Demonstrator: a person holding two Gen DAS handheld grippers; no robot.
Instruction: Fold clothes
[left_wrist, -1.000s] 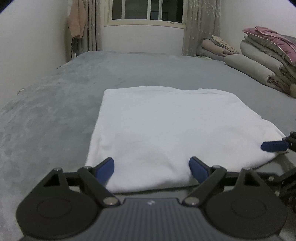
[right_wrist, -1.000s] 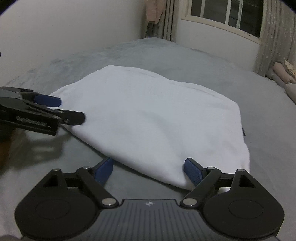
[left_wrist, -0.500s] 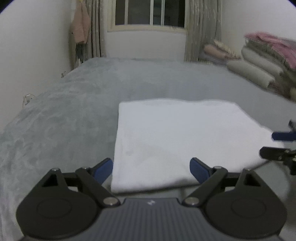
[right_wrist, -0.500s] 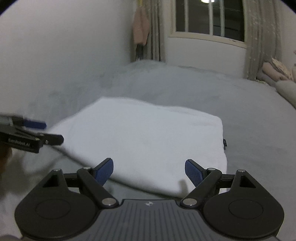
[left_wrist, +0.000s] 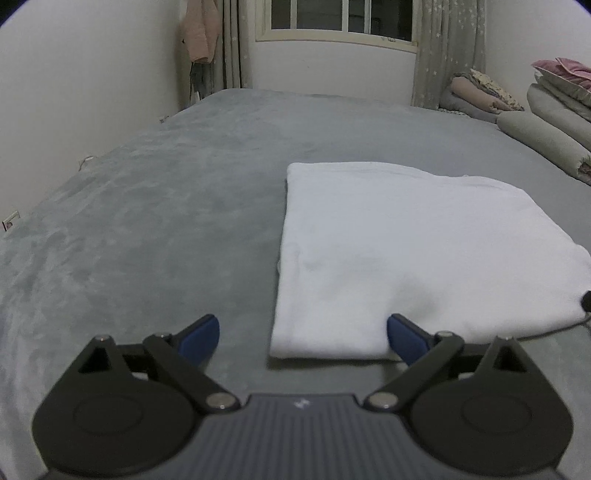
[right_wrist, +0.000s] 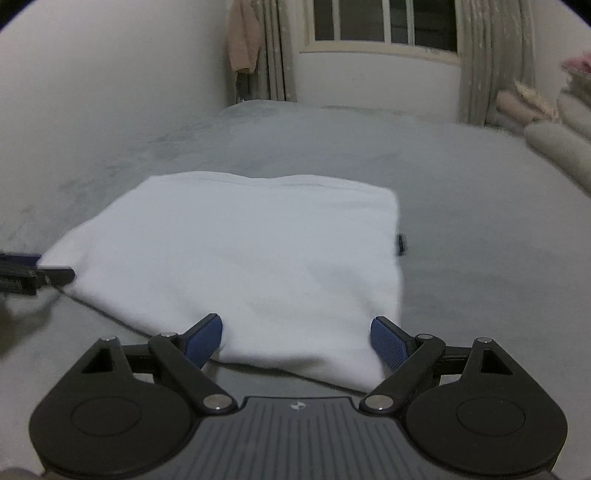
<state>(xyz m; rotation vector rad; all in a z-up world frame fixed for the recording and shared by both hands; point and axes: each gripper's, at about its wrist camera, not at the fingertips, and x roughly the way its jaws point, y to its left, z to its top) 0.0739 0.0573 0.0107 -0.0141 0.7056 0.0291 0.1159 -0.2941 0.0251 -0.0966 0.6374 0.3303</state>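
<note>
You have wide bare bed (left_wrist: 155, 206) to the left of the folded white garment (left_wrist: 399, 251), open up to the far edge below the window (left_wrist: 340, 18). The wall (left_wrist: 74, 74) closes off the bed's left edge. Along the right edge, stacked bedding (left_wrist: 546, 122) blocks passage, with grey surface free between it and the garment. In the right wrist view, the left tool (right_wrist: 22, 273) sits just beside the garment's near left corner, in your way there.
</note>
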